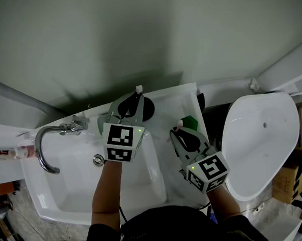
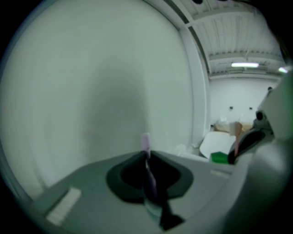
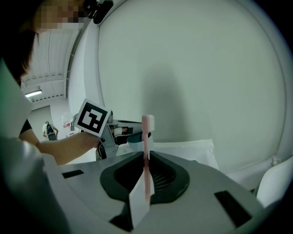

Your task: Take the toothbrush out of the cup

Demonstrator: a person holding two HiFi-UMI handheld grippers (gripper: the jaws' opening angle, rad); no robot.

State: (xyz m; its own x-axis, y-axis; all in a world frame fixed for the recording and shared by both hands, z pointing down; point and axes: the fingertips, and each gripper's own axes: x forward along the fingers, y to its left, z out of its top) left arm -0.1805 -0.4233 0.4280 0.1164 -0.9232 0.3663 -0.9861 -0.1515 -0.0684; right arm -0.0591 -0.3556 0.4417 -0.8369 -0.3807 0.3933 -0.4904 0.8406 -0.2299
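Observation:
My left gripper [image 1: 138, 95] reaches over the dark cup [image 1: 147, 109] at the back rim of the sink. Its jaws are shut on a purple toothbrush [image 2: 145, 142] whose pale head [image 1: 138, 88] sticks up past the fingertips. The toothbrush's lower end is hidden, so I cannot tell whether it is still inside the cup. My right gripper [image 1: 179, 128] hovers over the counter right of the basin, shut on a pink toothbrush [image 3: 146, 132] that stands upright between its jaws. In the right gripper view the cup [image 3: 133, 138] shows as a teal rim beside the left gripper's marker cube [image 3: 94, 117].
A chrome faucet [image 1: 46, 149] arches over the white sink basin [image 1: 59, 196], with the drain [image 1: 98, 159] near my left wrist. A green block [image 1: 189, 122] lies on the counter by the right gripper. A white toilet bowl [image 1: 262, 142] stands to the right. The wall is close behind.

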